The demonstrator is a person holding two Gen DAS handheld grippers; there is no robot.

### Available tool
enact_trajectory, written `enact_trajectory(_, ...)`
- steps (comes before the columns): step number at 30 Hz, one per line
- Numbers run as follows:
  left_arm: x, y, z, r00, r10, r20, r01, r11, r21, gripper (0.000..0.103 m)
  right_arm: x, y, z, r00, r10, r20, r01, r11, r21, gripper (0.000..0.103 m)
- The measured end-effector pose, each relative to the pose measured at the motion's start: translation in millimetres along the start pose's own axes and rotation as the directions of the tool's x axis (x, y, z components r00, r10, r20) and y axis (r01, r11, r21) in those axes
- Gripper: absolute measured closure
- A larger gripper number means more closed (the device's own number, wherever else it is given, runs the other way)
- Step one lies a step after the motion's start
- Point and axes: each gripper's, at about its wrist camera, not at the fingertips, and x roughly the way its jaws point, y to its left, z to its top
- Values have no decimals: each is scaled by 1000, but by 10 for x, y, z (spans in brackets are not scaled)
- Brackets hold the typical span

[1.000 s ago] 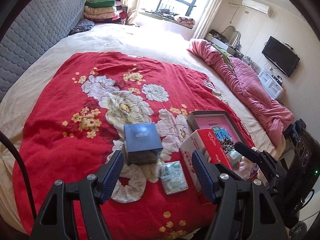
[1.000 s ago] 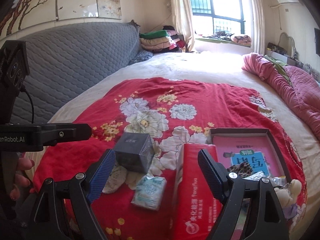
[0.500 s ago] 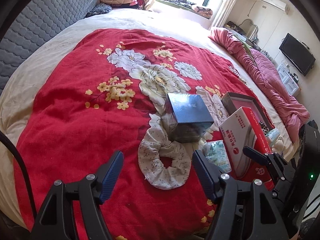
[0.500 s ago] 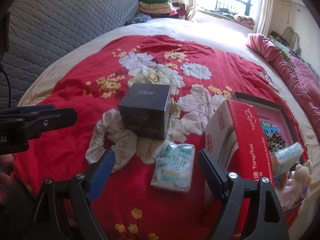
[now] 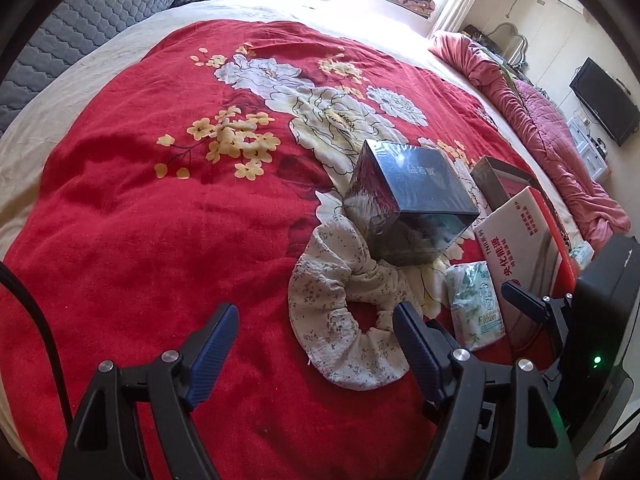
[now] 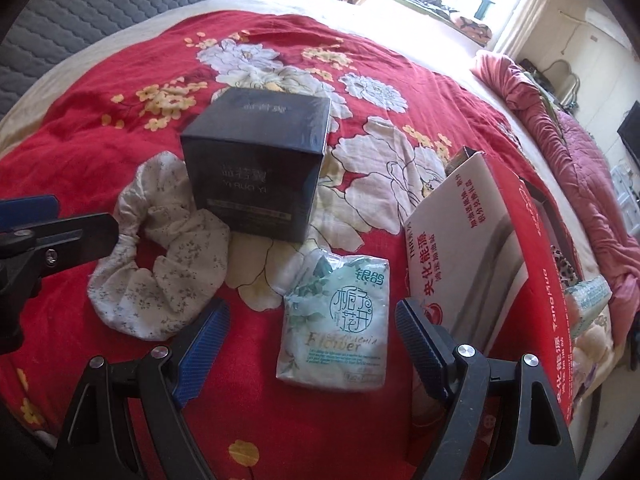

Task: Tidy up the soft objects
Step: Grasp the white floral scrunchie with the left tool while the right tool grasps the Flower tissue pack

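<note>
A cream floral scrunchie (image 5: 344,312) lies on the red flowered blanket, touching a dark blue box (image 5: 412,200). My left gripper (image 5: 316,344) is open, low over the blanket, with the scrunchie just ahead and under its right finger. A pale green tissue pack (image 6: 336,324) lies flat in front of my right gripper (image 6: 312,340), which is open with the pack between its fingers. The scrunchie (image 6: 160,256) and box (image 6: 256,164) also show in the right wrist view. The tissue pack shows at the right in the left wrist view (image 5: 476,304).
A red and white tissue carton (image 6: 488,252) stands tilted at the right beside an open tray (image 5: 504,184) holding a book and small items. A pink quilt (image 5: 552,136) lies along the bed's right side. A grey headboard (image 5: 80,16) is at the far left.
Both grippers have dropped lower and closer to the blanket. The scrunchie and the tissue pack now loom larger, each near its gripper's fingers. Nothing has been grasped.
</note>
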Motion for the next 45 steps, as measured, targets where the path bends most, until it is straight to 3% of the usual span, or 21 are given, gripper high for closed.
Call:
enact_trajectory(6, 159, 12, 18, 1000, 14, -27, -14, 1000, 4, 24, 186, 77, 22, 998, -55, -12, 54, 997, -47, 18)
enact_trajectory(14, 344, 78, 10, 998, 47, -48, -48, 999, -13, 26, 285, 58, 82, 1000, 3, 1, -3, 997, -81, 24)
enact_trajectory(17, 350, 59, 20, 997, 65, -37, -65, 998, 5, 49, 267, 29, 68, 999, 28, 23, -25, 992, -123, 36)
enact_trajectory(18, 351, 55, 24, 998, 56, -32, -56, 998, 7, 63, 247, 12, 60, 999, 26, 35, -21, 991, -133, 50)
enact_trajectory(19, 357, 59, 28, 999, 34, -33, -34, 999, 1, 79, 230, -11, 53, 999, 30, 41, -24, 990, -140, 55)
enact_trajectory(21, 372, 63, 28, 999, 3, -36, -3, 1000, -10, 94, 197, -66, 37, 997, 62, 48, -55, 989, -140, 57)
enact_trajectory(25, 299, 29, 20, 1000, -17, -17, 16, 1000, -8, 95, 77, -187, -30, 988, 137, 73, -131, 988, -83, 59)
enact_trajectory(28, 65, -54, 2, 999, -19, 36, 19, 1000, 0, 95, -113, -327, -54, 965, 233, 120, -232, 972, -25, 59)
enact_trajectory(31, -274, -210, -10, 994, -30, 103, 27, 999, 28, 95, -421, -494, -52, 920, 333, 206, -342, 939, 11, 59)
enact_trajectory(35, -627, -514, 41, 983, -75, 165, 62, 995, 81, 95, -826, -836, -17, 856, 403, 324, -450, 889, 83, 59)
enact_trajectory(39, -861, -933, 138, 972, -125, 200, 95, 984, 152, 95, -1138, -1217, -38, 837, 372, 402, -454, 881, 132, 59)
enact_trajectory(45, -1065, -1585, 278, 956, -191, 224, 133, 959, 250, 95, -1400, -1910, -226, 849, 240, 470, -381, 895, 232, 59)
